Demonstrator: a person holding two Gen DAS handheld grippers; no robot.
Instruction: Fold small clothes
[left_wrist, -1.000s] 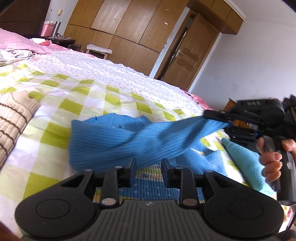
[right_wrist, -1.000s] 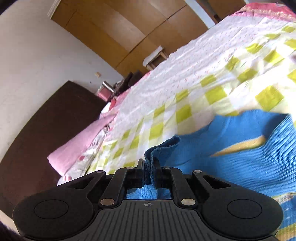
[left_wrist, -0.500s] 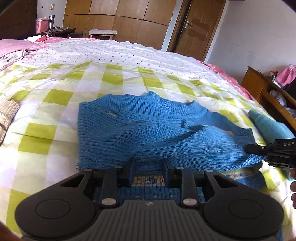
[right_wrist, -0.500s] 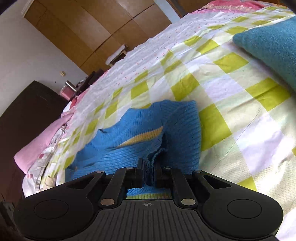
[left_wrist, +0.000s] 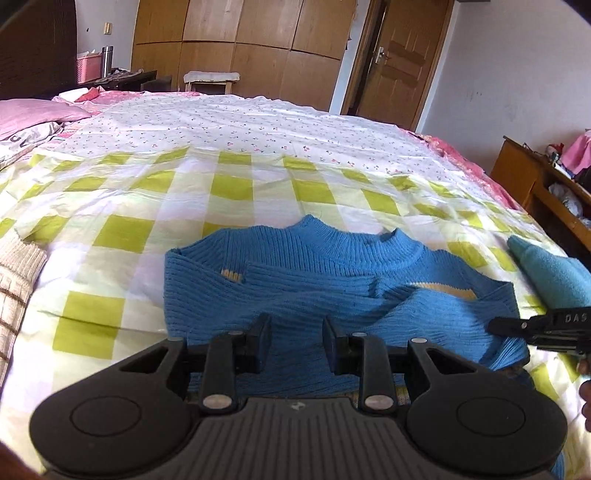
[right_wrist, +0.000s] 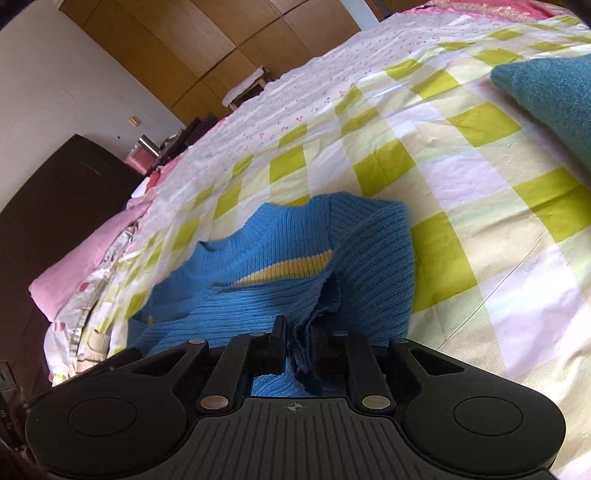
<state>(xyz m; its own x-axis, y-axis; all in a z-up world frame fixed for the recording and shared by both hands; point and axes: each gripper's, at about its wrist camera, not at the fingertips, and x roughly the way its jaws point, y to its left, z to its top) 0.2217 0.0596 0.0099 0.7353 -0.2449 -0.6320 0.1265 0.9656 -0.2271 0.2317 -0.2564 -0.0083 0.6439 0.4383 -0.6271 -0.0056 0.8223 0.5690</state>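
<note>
A blue ribbed sweater (left_wrist: 332, 280) with a thin yellow stripe lies flat on the green-checked bedsheet (left_wrist: 129, 236), neck away from me and sleeves folded across its body. My left gripper (left_wrist: 295, 332) hovers over the sweater's near part, open, with nothing between its fingers. In the right wrist view the sweater (right_wrist: 258, 280) fills the near ground. My right gripper (right_wrist: 299, 343) is at its right side with its jaws opening. A folded cuff edge stands loosely between them, and the pads no longer press it. The right gripper's tip (left_wrist: 493, 326) also shows at the sweater's right edge.
A teal garment (left_wrist: 554, 273) lies just right of the sweater, also visible as the teal garment (right_wrist: 554, 96) in the right wrist view. A beige striped knit (left_wrist: 18, 280) sits at the left edge. Pink pillows (left_wrist: 33, 114) are far left; a wooden shelf (left_wrist: 535, 184) stands to the right.
The right gripper carried the raised sleeve down onto the sweater's right side, and its jaws have parted from the cuff. The left gripper shifted so that the sweater sits centred before it.
</note>
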